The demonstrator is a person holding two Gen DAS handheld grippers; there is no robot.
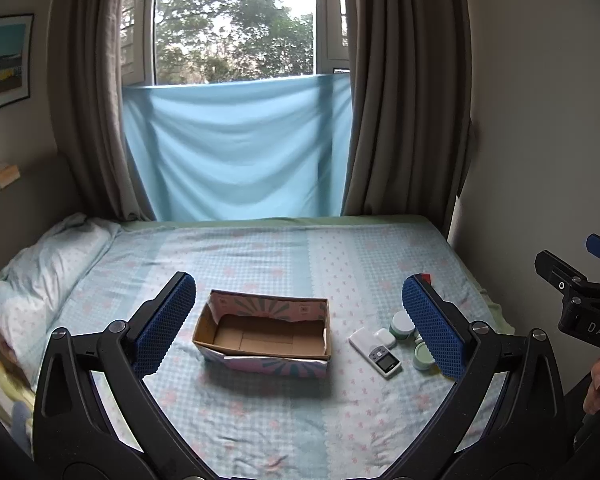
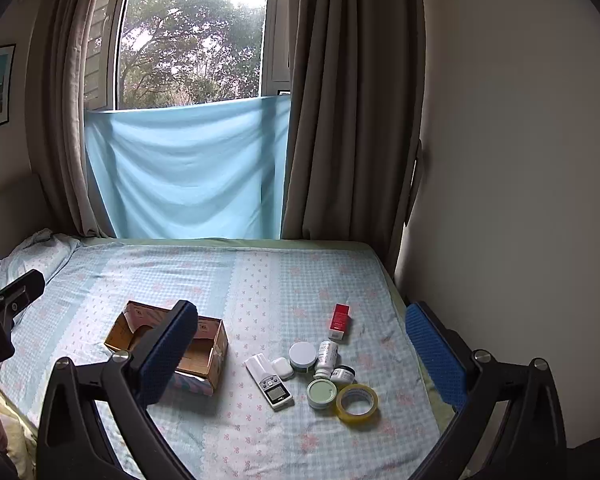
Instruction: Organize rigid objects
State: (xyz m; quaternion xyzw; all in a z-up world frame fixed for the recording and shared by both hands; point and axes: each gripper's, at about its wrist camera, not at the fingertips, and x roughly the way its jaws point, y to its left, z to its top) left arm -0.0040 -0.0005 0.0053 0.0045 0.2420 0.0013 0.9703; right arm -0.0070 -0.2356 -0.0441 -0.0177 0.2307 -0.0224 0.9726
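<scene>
Hovering over the bed (image 2: pixel 260 280), both tools are spread wide with nothing between their pads. Left tool (image 1: pixel 300 320) frames the box (image 1: pixel 264 334); right tool (image 2: pixel 300 354) frames the cluster of small items.

Box: open-topped cardboard, patterned outside, empty as far as its floor shows. It sits on the checked sheet at about 9 o'clock from the cluster, near but apart.

Cluster, from the right wrist view:
- remote (image 2: pixel 269 381), white, lying flat, screen end toward the camera.
- small white case (image 2: pixel 282 367), touching or just beside the remote at its 2 o'clock.
- jar with pale lid (image 2: pixel 303 355), at 12 o'clock of the cluster.
- white bottle (image 2: pixel 326 358), lying on its side, just beside that jar.
- small dark jar (image 2: pixel 344 374), at 4 o'clock from the bottle.
- green-lidded jar (image 2: pixel 321 393), toward the camera from the bottle.
- tape roll (image 2: pixel 357 403), yellowish, lying flat, touching or just beside the green-lidded jar at its 4 o'clock.
- red and white carton (image 2: pixel 339 321), at 12 o'clock, apart from the rest.

From the left wrist view the right pad hides part of the cluster. A pillow (image 1: pixel 48 264) lies at 9 o'clock on the bed. A blue cloth (image 1: pixel 236 148) hangs across the lower window between brown curtains (image 1: pixel 404 100).
</scene>
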